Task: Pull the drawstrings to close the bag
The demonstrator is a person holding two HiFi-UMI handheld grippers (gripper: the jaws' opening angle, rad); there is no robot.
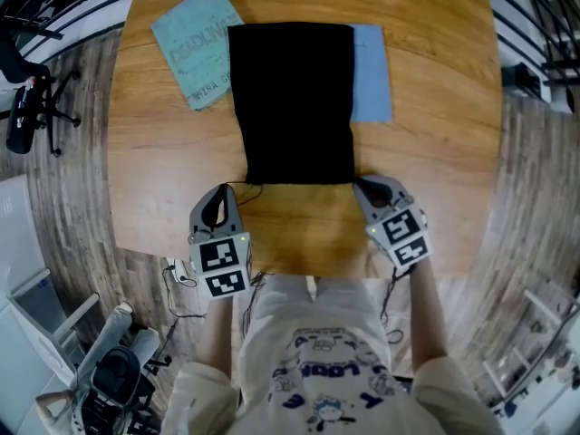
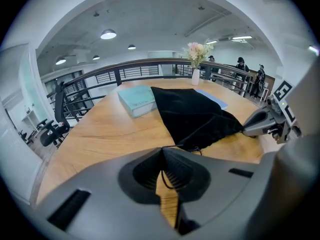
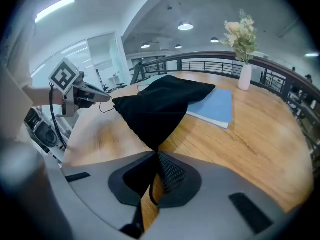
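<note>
A black cloth drawstring bag (image 1: 292, 102) lies flat on the round wooden table (image 1: 435, 152), its mouth toward the near edge. My left gripper (image 1: 225, 188) is at the bag's near left corner, shut on a thin black drawstring (image 2: 162, 173) that runs between its pads. My right gripper (image 1: 361, 185) is at the near right corner. In the right gripper view the bag (image 3: 157, 109) tapers into the shut jaws of the right gripper (image 3: 156, 152), and a cord loop (image 3: 150, 194) hangs behind the pads.
A teal book (image 1: 193, 48) lies left of the bag and a blue notebook (image 1: 372, 71) sticks out from under its right side. A vase of flowers (image 3: 244, 54) stands at the far edge. The table's near edge is just under both grippers.
</note>
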